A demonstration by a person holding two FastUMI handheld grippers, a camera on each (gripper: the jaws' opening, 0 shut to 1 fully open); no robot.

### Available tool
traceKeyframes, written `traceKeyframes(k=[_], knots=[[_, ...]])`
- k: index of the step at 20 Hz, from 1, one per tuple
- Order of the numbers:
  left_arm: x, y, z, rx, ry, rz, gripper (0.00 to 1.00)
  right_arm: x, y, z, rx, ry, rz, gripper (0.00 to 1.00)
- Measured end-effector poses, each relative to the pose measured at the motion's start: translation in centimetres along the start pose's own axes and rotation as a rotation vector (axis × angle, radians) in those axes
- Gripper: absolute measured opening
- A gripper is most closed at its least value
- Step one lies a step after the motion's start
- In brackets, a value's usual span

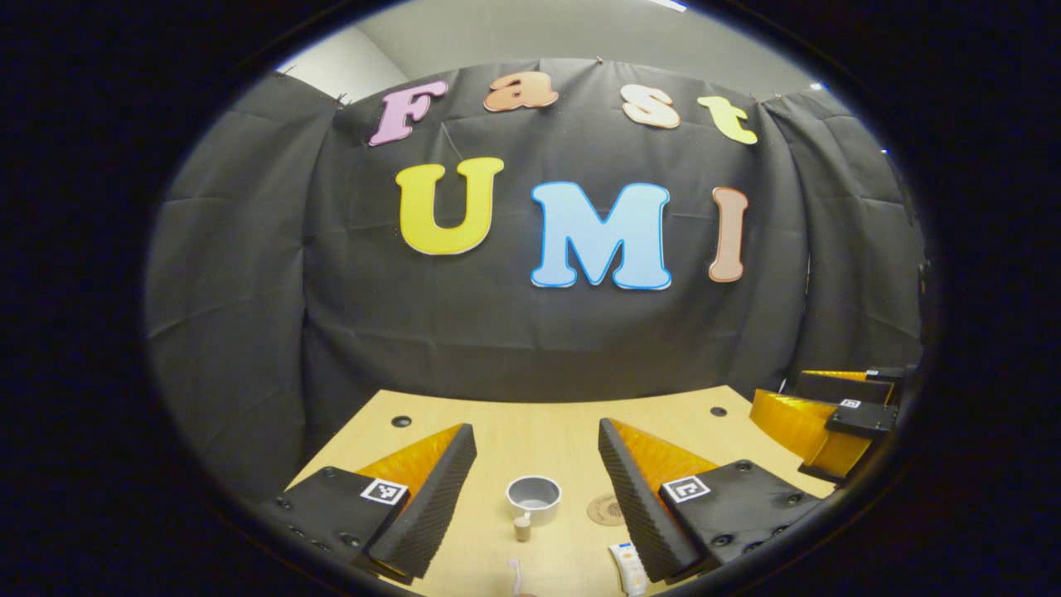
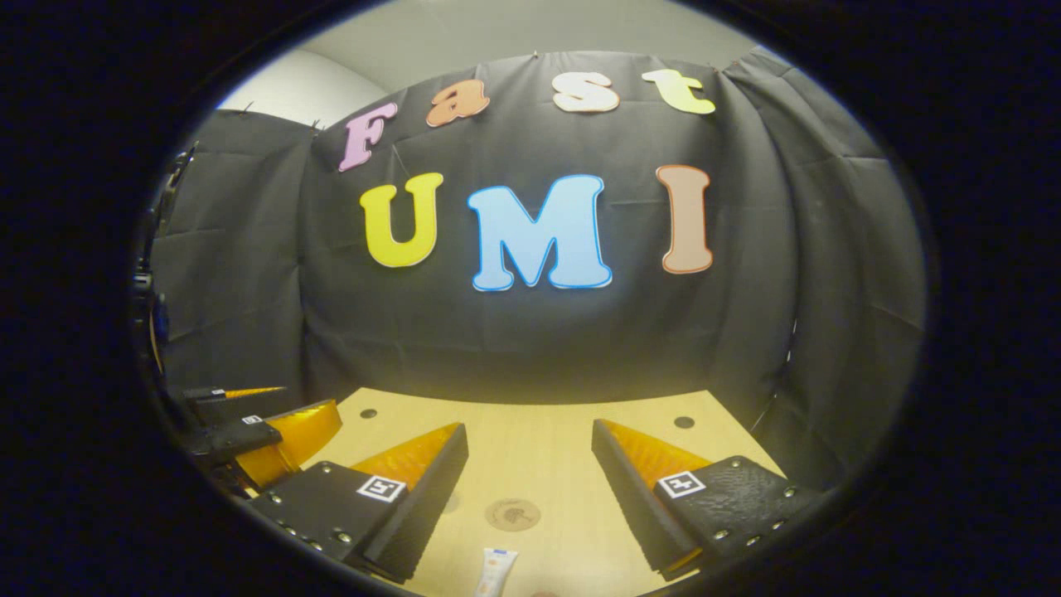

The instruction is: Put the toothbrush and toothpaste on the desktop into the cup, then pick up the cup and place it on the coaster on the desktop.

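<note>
Desktop (image 1: pixel 530 439): cup (image 1: pixel 533 497), toothbrush (image 1: pixel 515 574), coaster (image 2: pixel 512 514).

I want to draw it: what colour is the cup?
The cup is grey with a pale rim, best seen in the left gripper view.
</note>
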State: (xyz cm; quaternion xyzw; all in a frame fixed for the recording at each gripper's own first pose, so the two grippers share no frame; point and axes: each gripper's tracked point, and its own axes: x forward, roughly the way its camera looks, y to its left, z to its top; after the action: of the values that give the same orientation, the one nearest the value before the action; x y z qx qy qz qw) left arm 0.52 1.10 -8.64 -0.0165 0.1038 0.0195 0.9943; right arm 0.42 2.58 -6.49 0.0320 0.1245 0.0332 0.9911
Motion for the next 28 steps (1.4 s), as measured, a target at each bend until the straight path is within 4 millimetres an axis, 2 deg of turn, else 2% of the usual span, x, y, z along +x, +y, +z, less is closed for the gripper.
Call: traceKeyframes(k=[5, 6, 8, 14, 15, 17, 19, 22, 23, 26, 28], knots=[[0.7, 1.4, -5.0, -0.004, 0.097, 0.018, 0.99, 0.7, 0.5, -3.9, 0.026, 0.116, 0.025, 0.95], [0.8, 1.7, -6.0, -0.003, 0.117, 0.021, 0.92, 0.8, 0.5, -4.6, 0.028, 0.133, 0.027, 0.95], [1.2, 2.4, -8.5, -0.005, 0.161, 0.026, 1.0, 1.1, 0.7, -6.4, 0.026, 0.174, 0.033, 0.95], [1.4, 3.4, -14.7, -0.013, 0.283, 0.029, 1.0, 1.1, 1.1, -11.6, 0.047, 0.323, 0.042, 0.95], [1.4, 3.7, -15.8, -0.013, 0.307, 0.031, 0.96, 1.1, 1.0, -12.7, 0.05, 0.357, 0.034, 0.95], [1.4, 4.2, -18.2, -0.015, 0.361, 0.037, 0.96, 0.9, 1.1, -14.2, 0.065, 0.416, 0.029, 0.96], [1.5, 4.6, -20.3, -0.022, 0.403, 0.039, 1.0, 0.6, 1.4, -15.8, 0.082, 0.472, 0.026, 0.97], [1.4, 5.3, -23.2, -0.023, 0.481, 0.04, 1.0, 0.3, 1.4, -18.5, 0.097, 0.55, 0.025, 0.97], [1.3, 5.6, -24.3, -0.023, 0.507, 0.044, 0.92, 0.4, 1.6, -19.4, 0.102, 0.573, 0.029, 0.97], [1.0, 5.5, -27.8, -0.033, 0.592, 0.043, 1.0, 0.3, 2.4, -21.8, 0.11, 0.645, 0.04, 0.96], [0.9, 5.8, -29.7, -0.025, 0.649, 0.044, 0.98, 0.3, 2.8, -23.3, 0.119, 0.691, 0.044, 0.97]])
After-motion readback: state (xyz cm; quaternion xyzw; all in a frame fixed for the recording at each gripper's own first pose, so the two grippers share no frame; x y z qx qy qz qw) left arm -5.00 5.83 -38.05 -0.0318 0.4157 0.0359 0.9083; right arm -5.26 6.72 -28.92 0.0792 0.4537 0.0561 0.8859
